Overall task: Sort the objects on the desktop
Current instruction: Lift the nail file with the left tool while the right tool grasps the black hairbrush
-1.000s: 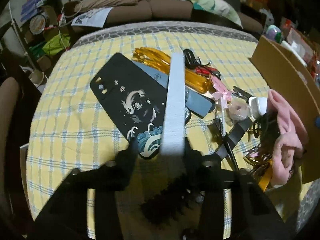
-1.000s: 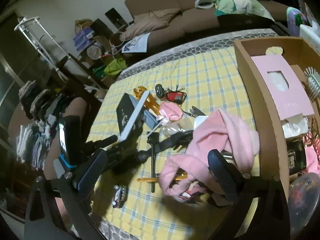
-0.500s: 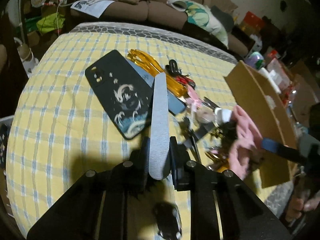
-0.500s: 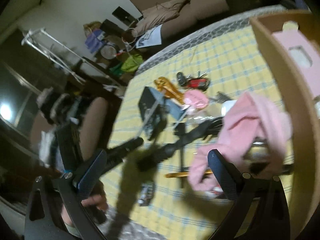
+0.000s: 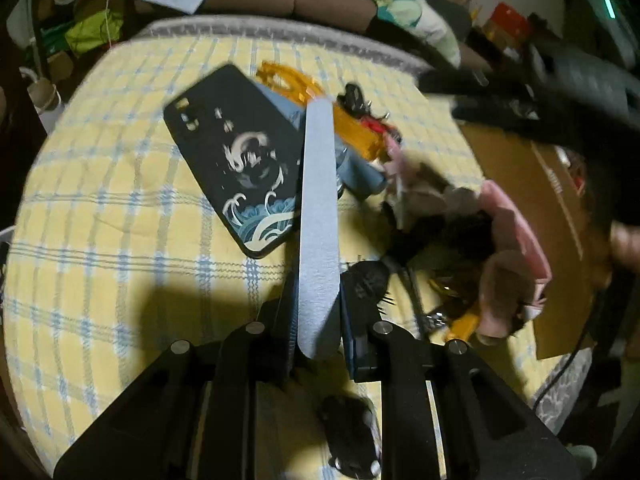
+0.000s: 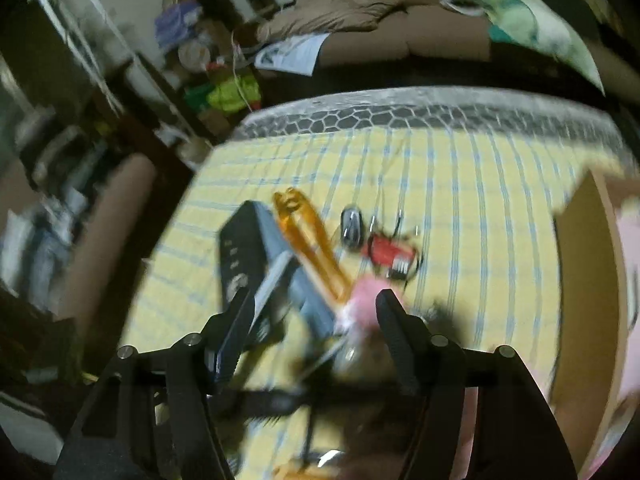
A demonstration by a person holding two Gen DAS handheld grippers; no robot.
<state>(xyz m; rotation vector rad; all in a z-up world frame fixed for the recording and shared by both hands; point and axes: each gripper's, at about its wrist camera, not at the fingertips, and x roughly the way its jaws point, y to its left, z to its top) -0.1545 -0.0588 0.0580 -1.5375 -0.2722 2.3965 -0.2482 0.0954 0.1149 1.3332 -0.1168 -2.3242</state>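
My left gripper (image 5: 316, 292) is shut on a long grey nail file (image 5: 318, 208), which juts forward above a black phone case with wave art (image 5: 236, 160). An orange clip (image 5: 304, 92), a blue-grey case (image 5: 356, 168) and a red pocket knife (image 5: 376, 124) lie behind the file. My right gripper (image 6: 316, 304) hangs over the blue-grey case (image 6: 304, 292) and a pink bow (image 6: 364, 296). Its jaws are closing and press on nothing. In the left wrist view the right gripper (image 5: 520, 96) is a dark blur at the upper right.
A cardboard box (image 5: 532, 184) stands at the table's right edge, with a pink cloth (image 5: 516, 232) and dark tangled items heaped against it. A small black object (image 5: 352, 440) lies near the front edge. The yellow checked cloth (image 5: 112, 240) is bare on the left. A sofa stands behind.
My right gripper has swung left from the pink cloth to above the cases, and its jaws have narrowed. My left gripper has tightened on the nail file and turned a little.
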